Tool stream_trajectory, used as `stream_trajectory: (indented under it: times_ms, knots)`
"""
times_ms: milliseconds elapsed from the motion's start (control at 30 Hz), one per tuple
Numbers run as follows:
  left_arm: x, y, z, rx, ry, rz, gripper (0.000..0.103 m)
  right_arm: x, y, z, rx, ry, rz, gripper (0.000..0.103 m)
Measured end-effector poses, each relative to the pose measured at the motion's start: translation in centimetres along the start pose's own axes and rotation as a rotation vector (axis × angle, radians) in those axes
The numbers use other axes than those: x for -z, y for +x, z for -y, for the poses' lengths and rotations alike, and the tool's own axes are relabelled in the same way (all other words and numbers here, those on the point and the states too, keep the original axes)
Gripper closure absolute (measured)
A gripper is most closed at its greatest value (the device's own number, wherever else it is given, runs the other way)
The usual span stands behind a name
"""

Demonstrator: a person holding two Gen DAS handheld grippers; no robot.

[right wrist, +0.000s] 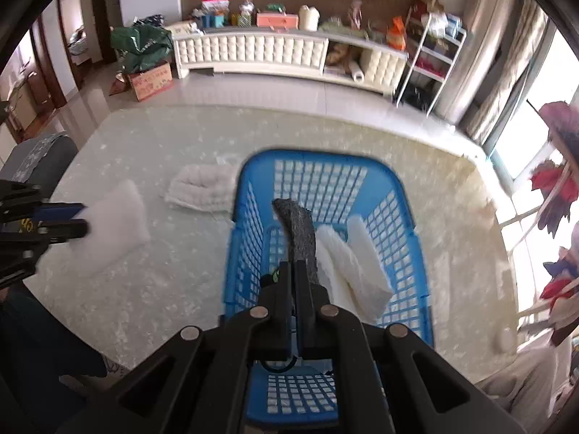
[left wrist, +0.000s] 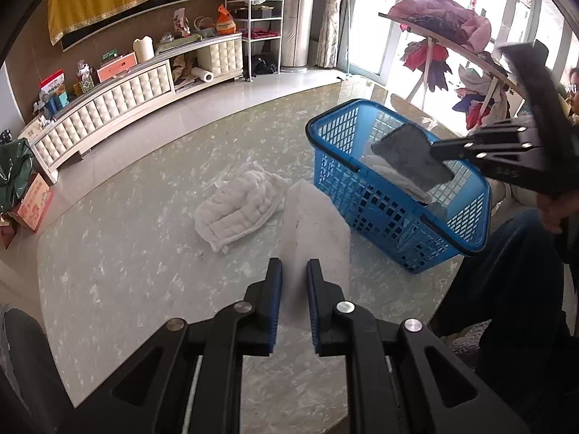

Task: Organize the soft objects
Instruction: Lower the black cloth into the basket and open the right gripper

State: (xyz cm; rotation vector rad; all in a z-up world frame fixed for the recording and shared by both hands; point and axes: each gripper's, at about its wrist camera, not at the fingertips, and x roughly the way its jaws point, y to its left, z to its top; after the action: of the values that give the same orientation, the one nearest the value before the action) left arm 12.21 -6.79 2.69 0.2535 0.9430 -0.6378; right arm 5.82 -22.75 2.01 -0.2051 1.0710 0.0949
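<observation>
My left gripper (left wrist: 295, 269) is shut on a white foam block (left wrist: 315, 217), holding it just above the marbled table (left wrist: 126, 271). A fluffy white cloth (left wrist: 239, 209) lies on the table beyond it. To the right stands a blue mesh basket (left wrist: 362, 103). Over the basket's open top my right gripper (right wrist: 294, 264) is shut on a dark grey pad (right wrist: 296, 228) that hangs into the basket (right wrist: 318, 153). Two white pads (right wrist: 354, 264) lean inside it. The right wrist view shows the left gripper (right wrist: 85, 221) with the foam block (right wrist: 119, 217) at the left, and the cloth (right wrist: 202, 190) behind.
A person's dark trouser leg (left wrist: 514, 271) is at the table's near right edge. A grey chair back (right wrist: 39, 159) stands at the table's left. A rack of clothes (left wrist: 452, 36) is by the window. A long white cabinet (right wrist: 253, 52) lines the far wall.
</observation>
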Motion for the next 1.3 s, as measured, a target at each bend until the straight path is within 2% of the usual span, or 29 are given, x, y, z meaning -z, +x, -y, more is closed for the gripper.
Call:
stream_trajectory:
  times_ms: [133,300,633,1000,1067,1100,1133,1167,1200,1300]
  knots:
    - [0.2,0.3,-0.4,-0.008,-0.006,-0.012,0.091,0.4,1.9,0.5,-0.044,0.028,-0.049,0.102]
    - [0.1,0.5,-0.6,-0.010,-0.011,-0.015,0.091,0.3,3.3,-0.2,-0.057,0.005,-0.086,0.102]
    - [0.0,1.3,-0.1,-0.004,0.001,-0.031,0.091,-0.1,5.4,0.5,-0.098,0.047,-0.151,0.102]
    - [-0.2,1.7,0.0,-0.007,0.003,-0.042,0.091,-0.2,4.8,0.5,-0.117,0.058,-0.170,0.100]
    - [-0.2,1.7,0.1,-0.004,0.005,-0.041,0.091,-0.1,4.6,0.7,-0.109,0.053,-0.161,0.094]
    - [-0.2,1.7,0.1,-0.004,0.006,-0.040,0.091,0.0,4.5,1.0,-0.103,0.050,-0.156,0.082]
    - [-0.2,1.6,0.2,-0.003,0.008,-0.039,0.091,0.1,4.3,1.1,-0.092,0.047,-0.149,0.064]
    - [-0.2,1.6,0.2,-0.002,0.009,-0.037,0.091,0.2,4.0,1.2,-0.077,0.044,-0.141,0.058]
    - [-0.2,1.5,0.2,-0.002,0.010,-0.036,0.091,0.3,3.7,1.3,-0.067,0.042,-0.135,0.054]
    - [-0.2,1.3,0.3,0.000,0.011,-0.029,0.091,0.6,3.1,1.9,-0.066,0.051,-0.137,0.053]
